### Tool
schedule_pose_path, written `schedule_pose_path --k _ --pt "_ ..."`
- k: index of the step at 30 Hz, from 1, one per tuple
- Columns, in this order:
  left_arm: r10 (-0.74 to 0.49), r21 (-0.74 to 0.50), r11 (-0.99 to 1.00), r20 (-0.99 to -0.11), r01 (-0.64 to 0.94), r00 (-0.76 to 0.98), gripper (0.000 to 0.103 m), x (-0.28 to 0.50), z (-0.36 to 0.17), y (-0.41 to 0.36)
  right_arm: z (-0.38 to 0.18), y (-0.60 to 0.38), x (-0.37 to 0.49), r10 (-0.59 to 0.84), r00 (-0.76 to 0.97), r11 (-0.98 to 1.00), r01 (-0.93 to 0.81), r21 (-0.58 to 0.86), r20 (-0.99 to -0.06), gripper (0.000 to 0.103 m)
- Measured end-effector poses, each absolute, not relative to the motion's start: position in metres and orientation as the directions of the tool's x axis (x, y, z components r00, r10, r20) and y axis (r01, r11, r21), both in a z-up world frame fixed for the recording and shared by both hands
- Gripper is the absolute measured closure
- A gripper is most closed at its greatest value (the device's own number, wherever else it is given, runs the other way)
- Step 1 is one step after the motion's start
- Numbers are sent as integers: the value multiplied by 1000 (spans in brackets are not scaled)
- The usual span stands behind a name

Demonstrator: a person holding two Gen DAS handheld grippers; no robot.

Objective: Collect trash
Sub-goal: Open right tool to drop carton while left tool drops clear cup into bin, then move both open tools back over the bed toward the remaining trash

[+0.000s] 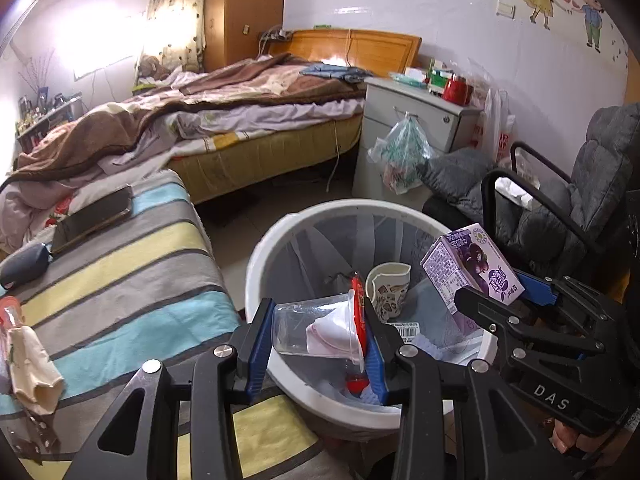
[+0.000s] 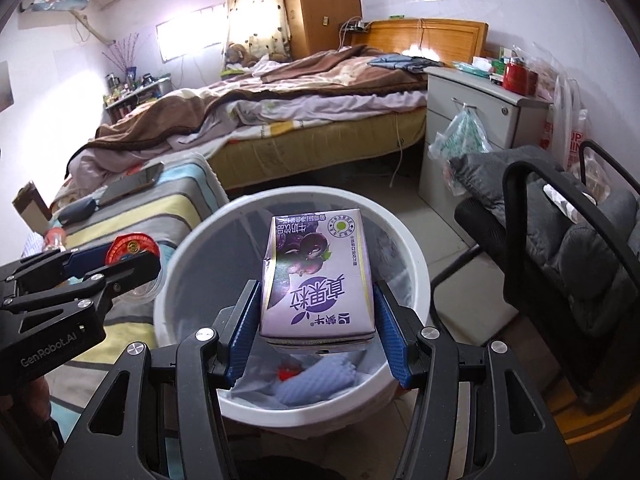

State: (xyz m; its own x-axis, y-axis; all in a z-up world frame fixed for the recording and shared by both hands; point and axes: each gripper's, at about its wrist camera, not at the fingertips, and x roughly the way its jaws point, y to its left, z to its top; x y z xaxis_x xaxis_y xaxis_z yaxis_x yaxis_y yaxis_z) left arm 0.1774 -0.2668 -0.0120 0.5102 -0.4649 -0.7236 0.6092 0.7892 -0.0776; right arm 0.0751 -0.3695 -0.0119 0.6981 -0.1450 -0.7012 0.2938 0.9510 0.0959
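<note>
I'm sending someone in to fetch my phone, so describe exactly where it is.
Beside the white trash bin stands a low seat with a striped cover. The phone lies flat at its far end, a long dark slab beside a small rounded dark pouch.

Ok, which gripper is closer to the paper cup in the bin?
Left. The left gripper holds its clear cup right beside the paper cup; the right gripper is farther off.

Clear plastic cup (image 1: 316,330) and purple carton (image 2: 316,276) held above white bin (image 2: 416,264).
</note>
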Motion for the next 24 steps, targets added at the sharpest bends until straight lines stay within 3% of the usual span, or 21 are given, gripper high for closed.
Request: schedule_pose_path --k 4,6,10,13,24 --pt "-455 -66 792 -727 607 514 62 180 -18 -270 -17 -374 76 -161 683 947 309 83 -712 46" --pt "-442 -58 800 -730 598 521 52 182 -19 -270 -19 -377 76 -175 678 944 321 74 -714 46" --pt "-442 -72 806 -732 587 518 48 185 -21 -265 -20 -380 77 -160 676 940 326 97 -719 45" --pt "-442 -72 811 -726 581 527 40 184 -19 -260 -20 -379 77 -181 671 938 337 78 -719 45" --pt "-451 -87 821 -704 564 548 39 177 -4 -238 -14 -374 73 -186 685 940 334 76 -704 44"
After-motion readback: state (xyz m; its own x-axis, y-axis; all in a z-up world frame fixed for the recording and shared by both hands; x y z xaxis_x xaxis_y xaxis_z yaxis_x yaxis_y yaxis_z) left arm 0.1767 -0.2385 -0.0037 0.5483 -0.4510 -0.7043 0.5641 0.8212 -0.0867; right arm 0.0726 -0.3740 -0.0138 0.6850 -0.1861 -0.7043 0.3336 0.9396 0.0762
